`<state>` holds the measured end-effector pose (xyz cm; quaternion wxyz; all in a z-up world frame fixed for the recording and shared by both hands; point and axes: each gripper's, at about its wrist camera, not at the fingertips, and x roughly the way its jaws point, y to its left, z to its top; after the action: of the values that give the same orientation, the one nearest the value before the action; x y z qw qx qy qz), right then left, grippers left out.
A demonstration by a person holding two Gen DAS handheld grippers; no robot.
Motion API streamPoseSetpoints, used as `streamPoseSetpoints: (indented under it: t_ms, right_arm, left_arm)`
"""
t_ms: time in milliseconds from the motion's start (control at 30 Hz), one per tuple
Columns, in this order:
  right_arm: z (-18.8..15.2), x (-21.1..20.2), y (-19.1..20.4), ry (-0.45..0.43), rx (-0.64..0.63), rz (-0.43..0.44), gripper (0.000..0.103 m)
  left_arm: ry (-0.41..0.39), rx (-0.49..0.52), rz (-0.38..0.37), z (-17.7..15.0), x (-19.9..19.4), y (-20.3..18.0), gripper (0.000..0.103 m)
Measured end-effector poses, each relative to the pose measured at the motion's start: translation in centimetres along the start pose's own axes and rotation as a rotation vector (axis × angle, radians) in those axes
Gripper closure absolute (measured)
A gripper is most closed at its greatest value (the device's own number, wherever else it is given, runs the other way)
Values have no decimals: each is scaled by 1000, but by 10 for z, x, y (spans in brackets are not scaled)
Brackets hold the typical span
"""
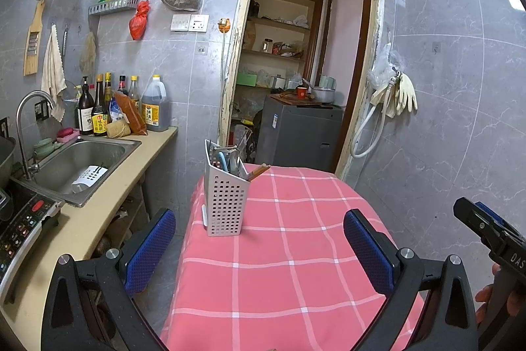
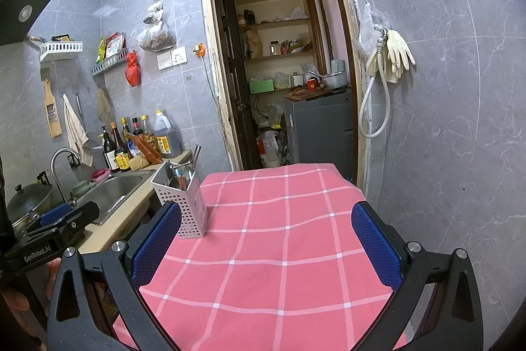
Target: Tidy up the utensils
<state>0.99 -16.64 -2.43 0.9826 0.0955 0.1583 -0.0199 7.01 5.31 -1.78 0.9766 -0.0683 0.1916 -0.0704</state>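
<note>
Two grippers hover over the near edge of a table [image 1: 296,252] spread with a pink checked cloth. The left gripper [image 1: 259,247] has its blue pads spread wide and holds nothing. The right gripper [image 2: 266,244] is likewise wide apart and empty.

The utensils [image 1: 230,158] stand in a white perforated caddy [image 1: 225,203] at the far left of the table, beside the counter. Metal handles, a blue-handled item and brown chopstick ends are visible; individual pieces cannot be told apart. No utensil lies loose on the cloth in either view.

Assessment: the task appears complete or nearly so, since everything visible is already in the caddy and both tools are clear of it. A white slotted object [image 1: 88,178] lies in the sink [image 1: 128,147] to the left; whether it belongs to the task cannot be determined.

Legible writing: "GenRobot.AI" on the left tool's body in the right wrist view; "DAS", cut off, on the right tool in the left wrist view. The bottles [image 1: 98,107] on the counter carry labels too small to read.
</note>
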Motion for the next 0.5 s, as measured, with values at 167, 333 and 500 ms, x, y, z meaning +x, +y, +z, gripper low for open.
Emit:
streamPoseSetpoints:
  t_ms: [167, 333, 500]
  right_arm:
    - [0, 0, -1, 1, 0, 1, 1]
    - [0, 0, -1, 0, 0, 1, 1]
    - [0, 1, -1, 1, 1, 2, 1]
  left_arm:
    - [0, 4, 1, 1, 0, 0, 0]
    - [1, 3, 4, 0, 1, -1, 0]
    - [1, 1, 3, 0, 1, -1, 0]
